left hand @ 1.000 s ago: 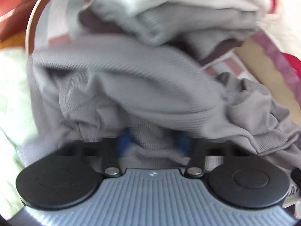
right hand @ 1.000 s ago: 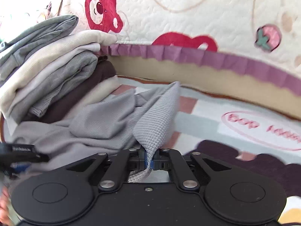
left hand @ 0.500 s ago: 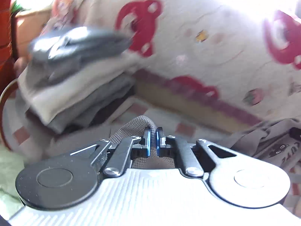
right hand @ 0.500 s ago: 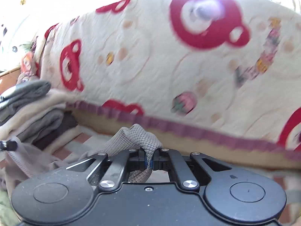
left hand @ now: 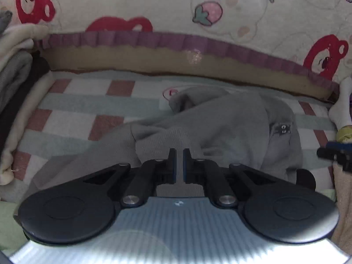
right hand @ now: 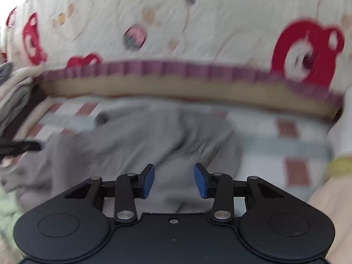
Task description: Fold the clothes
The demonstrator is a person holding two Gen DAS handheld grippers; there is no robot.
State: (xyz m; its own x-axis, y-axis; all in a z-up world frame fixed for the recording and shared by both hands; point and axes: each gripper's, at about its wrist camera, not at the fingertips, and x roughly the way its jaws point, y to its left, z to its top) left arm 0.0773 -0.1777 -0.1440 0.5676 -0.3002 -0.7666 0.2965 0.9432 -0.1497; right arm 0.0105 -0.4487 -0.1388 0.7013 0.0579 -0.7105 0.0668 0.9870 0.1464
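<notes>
Pinching grey garment (left hand: 220,118) in left hand-held gripper (left hand: 180,154), right hand-held gripper (right hand: 173,177) spread empty above it.

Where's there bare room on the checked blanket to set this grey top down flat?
Bare checks lie left of the grey top, up to the folded stack, and along the tan edge strip. Right side is crowded: white sock.

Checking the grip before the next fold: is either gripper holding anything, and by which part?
The left gripper is shut on a bunched fold of the grey knit garment. The right gripper is open, holding nothing.
</notes>
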